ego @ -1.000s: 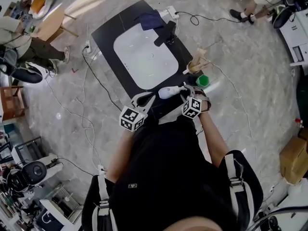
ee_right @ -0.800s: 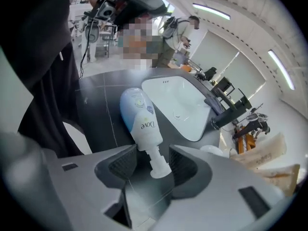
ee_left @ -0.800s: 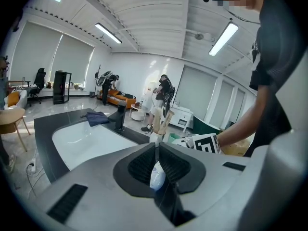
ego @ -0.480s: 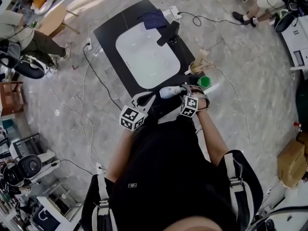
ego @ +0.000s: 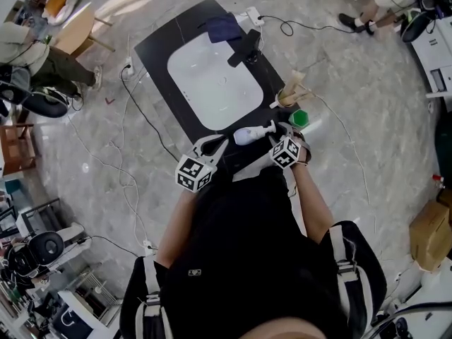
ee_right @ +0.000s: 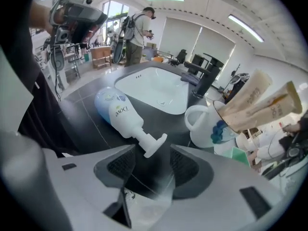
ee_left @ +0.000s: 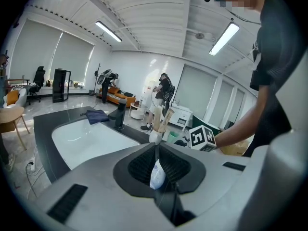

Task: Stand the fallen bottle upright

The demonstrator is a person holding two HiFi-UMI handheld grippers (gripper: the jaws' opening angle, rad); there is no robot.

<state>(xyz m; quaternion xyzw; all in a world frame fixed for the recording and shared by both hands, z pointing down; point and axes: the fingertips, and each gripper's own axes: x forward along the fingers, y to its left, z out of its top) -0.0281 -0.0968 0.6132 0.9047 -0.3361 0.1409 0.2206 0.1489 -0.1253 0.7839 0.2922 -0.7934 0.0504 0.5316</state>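
Head view, fallen bottle (ego: pixel 244 135), label unreadable

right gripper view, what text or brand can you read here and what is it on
"Dove": on the white pump bottle, which lies on its side on the dark counter.
Print on the tubes standing in the mug: too blurred to read.
Nothing else in this view is readable.
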